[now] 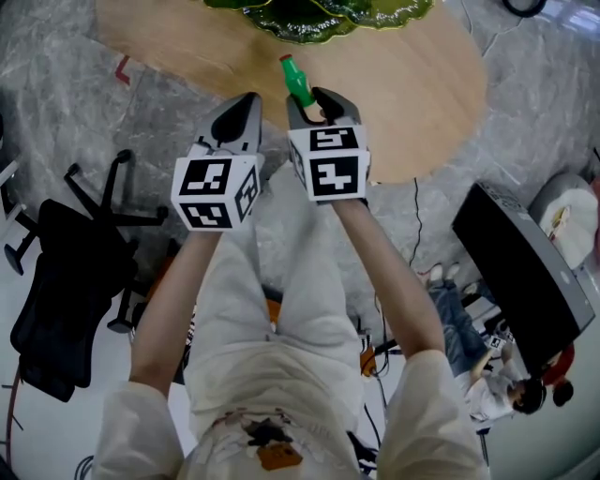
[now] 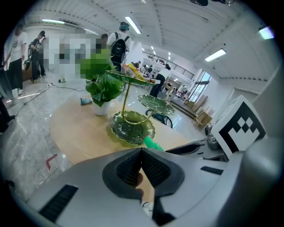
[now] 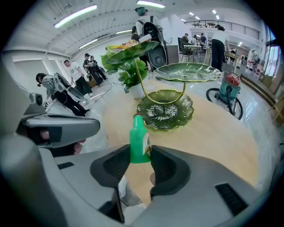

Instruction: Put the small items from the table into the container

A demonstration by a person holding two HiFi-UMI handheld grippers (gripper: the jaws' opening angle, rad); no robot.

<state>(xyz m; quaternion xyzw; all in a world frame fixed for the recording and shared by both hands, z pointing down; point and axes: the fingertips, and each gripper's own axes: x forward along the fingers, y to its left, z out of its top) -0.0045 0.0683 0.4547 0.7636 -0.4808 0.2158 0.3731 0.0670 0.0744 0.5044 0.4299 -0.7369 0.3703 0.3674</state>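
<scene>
**Head view.** Camera above the person, facing steeply down past both forearms (image 1: 187, 281) to the left gripper (image 1: 246, 101), the right gripper (image 1: 312, 101), the near edge of the table (image 1: 412, 84) and the floor (image 1: 56, 94). Only the lowest dish of the tiered stand (image 1: 319, 17) enters at the top edge.

**Left gripper view.** Wide-angle camera close behind its own fingers (image 2: 128, 166), facing along them across the table toward the stand.

**Right gripper view.** Same mounting behind its fingers (image 3: 171, 170), facing the stand from slightly further right.

**Overlap.** Both gripper views share the stand, the potted plant (image 2: 104, 88) and the table, and each catches the other gripper at its edge. The green bottle (image 3: 139, 139) appears in all three.
</scene>
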